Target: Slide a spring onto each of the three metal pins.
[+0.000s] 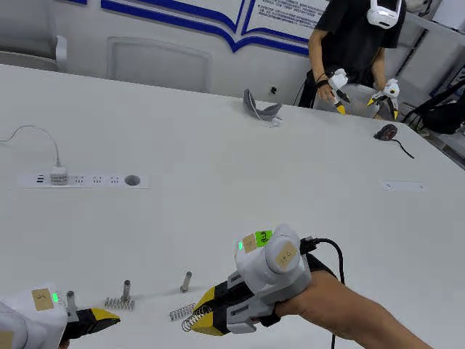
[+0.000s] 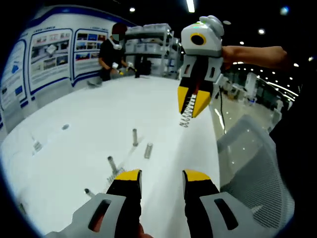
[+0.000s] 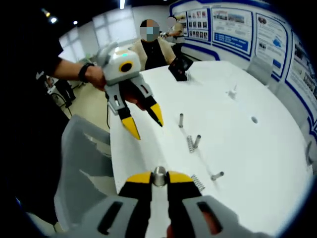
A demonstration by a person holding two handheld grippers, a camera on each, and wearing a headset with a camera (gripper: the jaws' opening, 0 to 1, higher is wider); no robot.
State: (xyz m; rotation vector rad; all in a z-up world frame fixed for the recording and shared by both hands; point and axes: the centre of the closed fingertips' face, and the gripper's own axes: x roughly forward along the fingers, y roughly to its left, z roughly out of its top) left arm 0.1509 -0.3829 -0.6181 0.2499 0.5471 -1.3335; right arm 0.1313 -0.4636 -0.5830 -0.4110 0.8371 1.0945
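1. Right gripper: the jaws are closed on a spring. The spring's long axis runs in line with the jaws, and its free end projects past the yellow tips towards the left gripper.
2. Left gripper: the jaws are apart with nothing between them, low over the white table.
3. Left pin, middle pin and right pin stand on end in a row just beyond both grippers.
4. One loose spring lies flat at the middle pin's base. A second loose spring lies flat beside the right gripper's tips.
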